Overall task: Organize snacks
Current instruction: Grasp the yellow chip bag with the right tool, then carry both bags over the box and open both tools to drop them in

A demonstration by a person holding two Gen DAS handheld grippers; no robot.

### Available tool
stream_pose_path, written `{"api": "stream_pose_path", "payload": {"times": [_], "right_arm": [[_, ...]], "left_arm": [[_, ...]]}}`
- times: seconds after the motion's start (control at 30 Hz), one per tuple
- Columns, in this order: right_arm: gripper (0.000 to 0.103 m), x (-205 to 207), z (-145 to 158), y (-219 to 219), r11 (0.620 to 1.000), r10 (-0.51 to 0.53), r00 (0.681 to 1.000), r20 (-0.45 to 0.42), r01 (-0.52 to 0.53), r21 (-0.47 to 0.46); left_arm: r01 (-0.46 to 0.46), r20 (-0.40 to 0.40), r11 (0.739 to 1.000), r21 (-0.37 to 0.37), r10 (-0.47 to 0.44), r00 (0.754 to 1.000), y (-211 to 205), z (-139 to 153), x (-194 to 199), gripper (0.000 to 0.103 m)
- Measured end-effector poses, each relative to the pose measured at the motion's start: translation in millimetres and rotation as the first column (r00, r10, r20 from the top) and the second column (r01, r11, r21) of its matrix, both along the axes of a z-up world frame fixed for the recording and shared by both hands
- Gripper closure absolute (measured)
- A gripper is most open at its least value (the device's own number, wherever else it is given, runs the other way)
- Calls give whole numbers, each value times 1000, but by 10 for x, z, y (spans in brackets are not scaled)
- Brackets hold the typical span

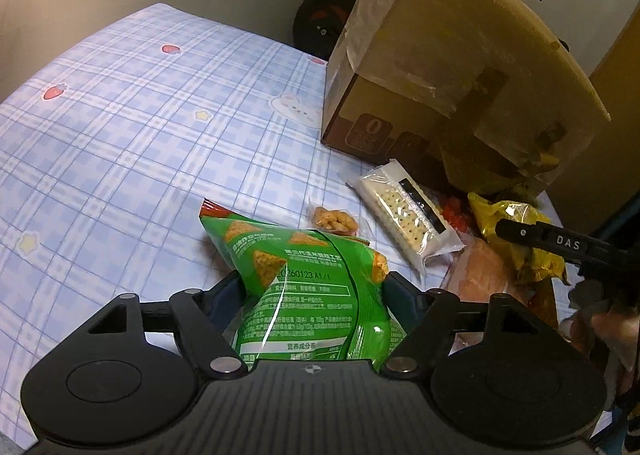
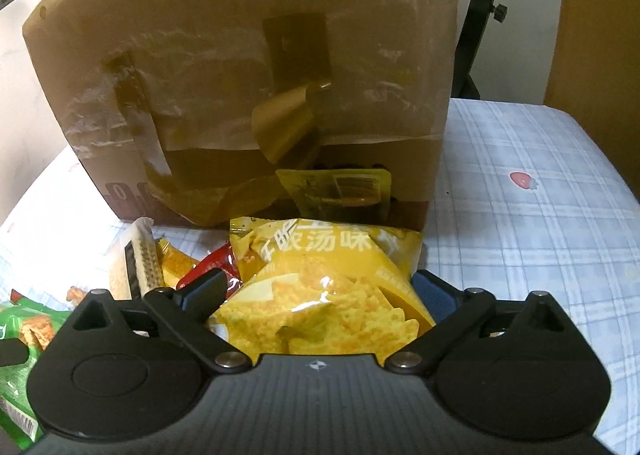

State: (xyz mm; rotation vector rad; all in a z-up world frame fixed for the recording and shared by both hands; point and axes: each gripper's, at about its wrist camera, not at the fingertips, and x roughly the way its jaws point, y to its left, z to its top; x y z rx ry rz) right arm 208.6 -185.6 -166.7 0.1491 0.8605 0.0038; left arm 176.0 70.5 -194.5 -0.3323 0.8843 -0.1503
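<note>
The left tool [image 1: 310, 281] grips a green chip bag [image 1: 304, 287] low in the frame, above the checked bed sheet [image 1: 120, 127]; the right tool [image 2: 320, 291] straddles a yellow chip bag [image 2: 320, 295], pads apparently not pressing. A cardboard box [image 2: 240, 75] stands behind, upper centre.

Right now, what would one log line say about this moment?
left gripper: shut on green chip bag | right gripper: around yellow chip bag | cardboard box: behind

Glossy crinkled plastic film is seen on the green chip bag [image 1: 304, 287] and yellow chip bag [image 2: 324, 295], matt brown cardboard patched with shiny clear tape on the box [image 2: 240, 55], soft checked cloth on the bed cover [image 1: 120, 127], and matt black plastic on both grippers.
</note>
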Motion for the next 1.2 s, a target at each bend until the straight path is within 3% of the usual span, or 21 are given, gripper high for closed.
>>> {"api": "stream_pose_path", "payload": {"times": [0.07,0.2,0.8,1.2], "right_arm": [[16,-49,45,-14,1000,-7,1000,7,7,4],[21,-234,161,-90,999,-13,999,38,12,32],[23,-798,474,-76,997,13,997,82,-19,70],[23,-890,1094,-161,997,-2,963,270,-19,75]], "left_arm": [[0,6,1000,4,0,1000,-14,10,-18,27],[7,22,1000,9,-7,1000,-48,55,-93,28],[35,140,999,5,-35,989,-107,469,-428,28],[71,295,996,58,-85,952,-142,1060,-341,28]]}}
